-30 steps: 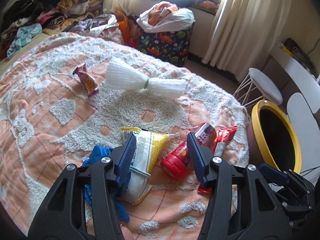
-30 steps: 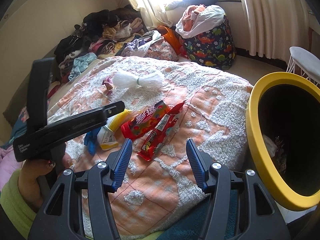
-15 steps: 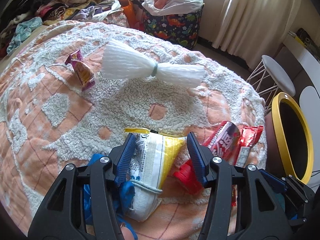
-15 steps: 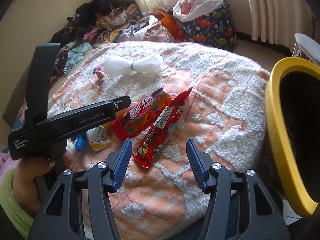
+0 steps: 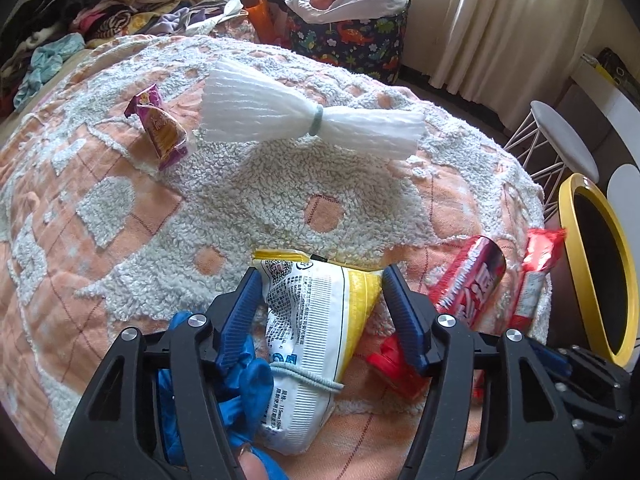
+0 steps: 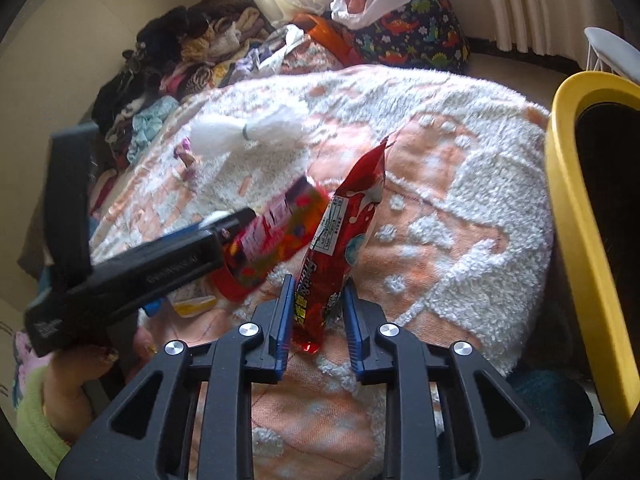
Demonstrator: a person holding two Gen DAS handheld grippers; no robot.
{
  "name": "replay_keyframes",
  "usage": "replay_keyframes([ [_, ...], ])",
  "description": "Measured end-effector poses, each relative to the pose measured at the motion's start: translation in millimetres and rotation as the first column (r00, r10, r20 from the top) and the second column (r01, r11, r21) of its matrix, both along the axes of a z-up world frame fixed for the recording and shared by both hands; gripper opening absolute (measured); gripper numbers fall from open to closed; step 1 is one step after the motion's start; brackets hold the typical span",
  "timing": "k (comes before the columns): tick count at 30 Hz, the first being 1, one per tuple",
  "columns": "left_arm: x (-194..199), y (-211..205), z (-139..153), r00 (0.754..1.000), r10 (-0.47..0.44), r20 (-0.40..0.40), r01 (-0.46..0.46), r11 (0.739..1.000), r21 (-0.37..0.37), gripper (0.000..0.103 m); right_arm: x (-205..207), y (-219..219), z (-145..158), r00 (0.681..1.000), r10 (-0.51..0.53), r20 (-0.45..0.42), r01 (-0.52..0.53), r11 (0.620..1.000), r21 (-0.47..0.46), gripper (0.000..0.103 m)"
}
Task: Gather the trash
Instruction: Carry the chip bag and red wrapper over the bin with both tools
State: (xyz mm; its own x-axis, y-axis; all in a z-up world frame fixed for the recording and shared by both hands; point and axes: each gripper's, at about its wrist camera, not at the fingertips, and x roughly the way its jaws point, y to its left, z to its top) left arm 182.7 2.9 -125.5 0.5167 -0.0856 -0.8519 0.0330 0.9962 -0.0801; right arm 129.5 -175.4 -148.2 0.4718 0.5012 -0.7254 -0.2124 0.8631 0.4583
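On the orange-and-white blanket (image 5: 120, 208) lies a yellow-and-white snack bag (image 5: 320, 320). My left gripper (image 5: 320, 304) straddles it with jaws opening, and the pads are not squeezing it. A blue glove (image 5: 244, 384) lies under the left finger. My right gripper (image 6: 316, 312) is closing on the near end of a red wrapper (image 6: 340, 232), which tips up off the blanket. A red candy pack (image 6: 276, 236) lies just left of it. A purple wrapper (image 5: 160, 132) and a white foam net (image 5: 304, 120) lie farther back. The yellow-rimmed bin (image 6: 568, 200) stands at the right.
A dinosaur-print basket (image 5: 352, 36) full of laundry stands beyond the bed by the curtains (image 5: 500, 20). Heaped clothes (image 5: 100, 12) fill the far left. A white stool (image 5: 560, 136) stands behind the bin. A hand in a green sleeve (image 6: 36, 412) holds the left tool.
The right jaws have narrowed onto the red wrapper, and its far end has lifted. The left gripper sank over the yellow-and-white bag and its jaws widened.
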Motion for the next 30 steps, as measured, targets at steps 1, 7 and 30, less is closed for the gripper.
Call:
replay_keyframes([
  [1, -0.5, -0.9, -0.6, 1.0, -0.002, 0.003, 0.001, 1.0, 0.005, 0.054, -0.9, -0.9, 2.1, 1.0, 0.0, 0.01, 0.0, 1.0, 0.002, 0.022],
  [7, -4.5, -3.6, 1.0, 1.0, -0.007, 0.026, 0.007, 1.0, 0.024, 0.049, -12.0, -7.1, 15.9, 0.998, 0.012, 0.06, -0.012, 1.0, -0.002, 0.02],
  [30, -32.1, 0.3, 84.9, 0.976, 0.019, 0.216, 0.036, 0.967, -0.251, 0.046, -31.9, -31.9, 48.2, 0.988, -0.005, 0.152, 0.0, 0.999, 0.034, 0.019],
])
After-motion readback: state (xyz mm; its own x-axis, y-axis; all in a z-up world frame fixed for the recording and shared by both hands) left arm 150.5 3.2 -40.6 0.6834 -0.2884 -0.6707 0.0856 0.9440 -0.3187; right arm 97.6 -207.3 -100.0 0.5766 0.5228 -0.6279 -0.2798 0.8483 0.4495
